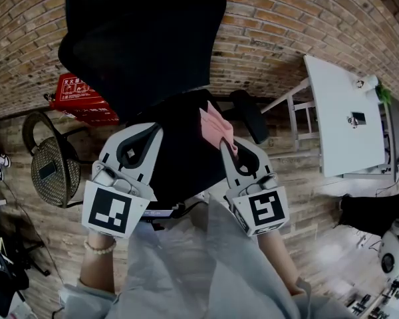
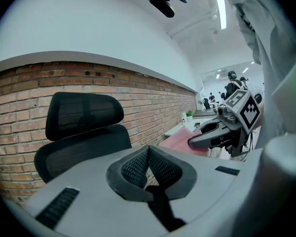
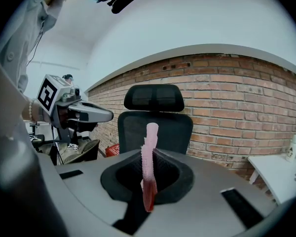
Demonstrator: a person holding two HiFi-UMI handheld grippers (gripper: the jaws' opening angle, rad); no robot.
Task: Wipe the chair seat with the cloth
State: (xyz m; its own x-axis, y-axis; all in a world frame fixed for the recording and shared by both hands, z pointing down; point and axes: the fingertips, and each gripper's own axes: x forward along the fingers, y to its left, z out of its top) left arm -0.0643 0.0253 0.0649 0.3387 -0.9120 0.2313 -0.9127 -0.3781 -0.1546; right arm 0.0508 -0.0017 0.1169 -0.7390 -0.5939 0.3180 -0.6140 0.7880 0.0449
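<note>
A black office chair (image 1: 146, 52) stands against the brick wall, its dark seat (image 1: 176, 158) right below both grippers. My right gripper (image 1: 229, 148) is shut on a pink cloth (image 1: 216, 126), which hangs over the seat's right side. In the right gripper view the cloth (image 3: 149, 167) stands up in a thin strip between the jaws, with the chair's backrest (image 3: 155, 120) behind it. Over the seat's left side my left gripper (image 1: 141, 138) is shut with nothing in it. Its pads (image 2: 138, 164) meet in the left gripper view, where the right gripper (image 2: 200, 141) and the cloth (image 2: 180, 143) show.
A red box (image 1: 80, 98) lies on the floor left of the chair, by a round mesh chair (image 1: 50, 168). A white table (image 1: 339, 111) stands at the right. The chair's armrest (image 1: 249, 115) sticks out on the right. The floor is wood.
</note>
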